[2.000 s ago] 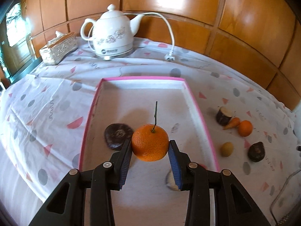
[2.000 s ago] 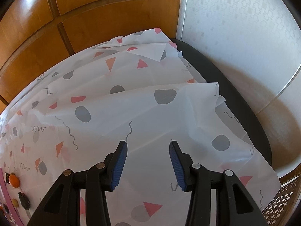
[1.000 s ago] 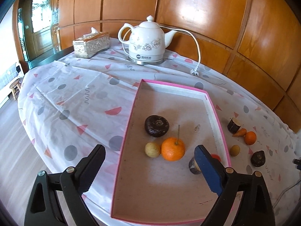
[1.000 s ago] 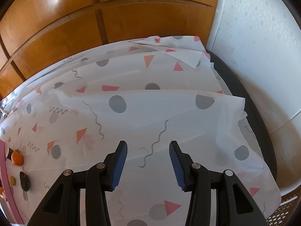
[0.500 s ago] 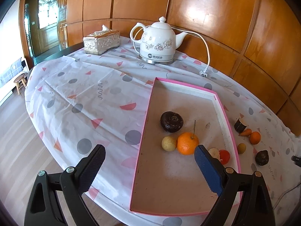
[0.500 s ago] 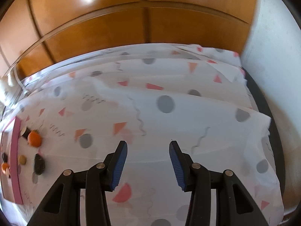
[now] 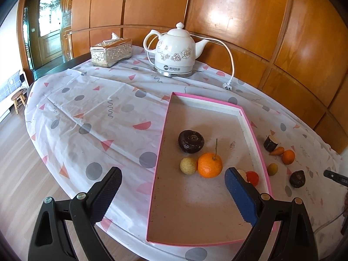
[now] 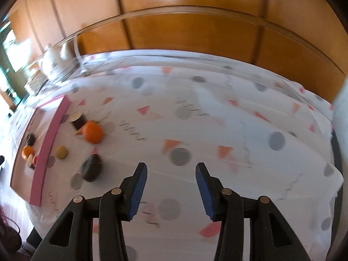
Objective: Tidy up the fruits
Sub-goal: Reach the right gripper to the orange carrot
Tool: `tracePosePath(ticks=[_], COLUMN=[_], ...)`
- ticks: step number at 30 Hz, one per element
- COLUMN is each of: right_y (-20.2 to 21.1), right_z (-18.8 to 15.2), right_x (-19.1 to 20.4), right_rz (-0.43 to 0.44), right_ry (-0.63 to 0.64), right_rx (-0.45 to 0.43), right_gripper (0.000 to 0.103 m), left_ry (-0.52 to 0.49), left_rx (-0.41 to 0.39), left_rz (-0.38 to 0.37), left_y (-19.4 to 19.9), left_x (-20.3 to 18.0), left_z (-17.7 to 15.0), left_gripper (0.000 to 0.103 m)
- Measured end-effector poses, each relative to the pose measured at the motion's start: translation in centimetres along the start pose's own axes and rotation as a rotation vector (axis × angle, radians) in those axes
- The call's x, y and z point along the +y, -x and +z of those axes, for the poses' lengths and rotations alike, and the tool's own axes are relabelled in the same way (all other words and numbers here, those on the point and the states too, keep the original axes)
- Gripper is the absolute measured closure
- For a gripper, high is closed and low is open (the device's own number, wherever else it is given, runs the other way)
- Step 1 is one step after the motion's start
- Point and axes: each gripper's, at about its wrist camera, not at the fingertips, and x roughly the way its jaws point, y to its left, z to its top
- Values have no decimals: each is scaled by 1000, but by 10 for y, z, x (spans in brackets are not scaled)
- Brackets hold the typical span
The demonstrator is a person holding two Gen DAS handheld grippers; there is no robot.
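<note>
The pink-rimmed tray holds an orange with a stem, a dark round fruit, a small yellow fruit and a red piece. My left gripper is wide open and empty, raised in front of the tray. On the cloth right of the tray lie a small orange, a dark cut piece, a yellow fruit and a dark fruit. My right gripper is open and empty, to the right of these.
A white electric kettle with its cord and a silver tissue box stand at the table's far side. Wooden wall panels run behind. The table's near edge drops to a wood floor at the left.
My left gripper let go of the orange in the tray, opened wide and pulled back. My right gripper swung left, bringing the loose fruits and the tray into its view.
</note>
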Motion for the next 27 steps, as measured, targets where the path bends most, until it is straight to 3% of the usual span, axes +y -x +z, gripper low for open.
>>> tracePosePath(ticks=[6, 11, 17, 27], right_y=[-14, -31, -59, -113], right_z=[20, 40, 53, 58], right_x=[52, 117, 175, 206], right_rz=[74, 112, 70, -27], right_ry=[117, 305, 532, 803], right_rx=[11, 27, 85, 234], right_gripper=[56, 56, 56, 56], left_ry=[-12, -22, -40, -23], left_rx=[-4, -15, -10, 22], left_rz=[-8, -23, -38, -38], left_y=[3, 7, 6, -4], left_x=[0, 0, -1, 5], left_z=[-2, -3, -5, -7], left_gripper=[7, 7, 7, 7])
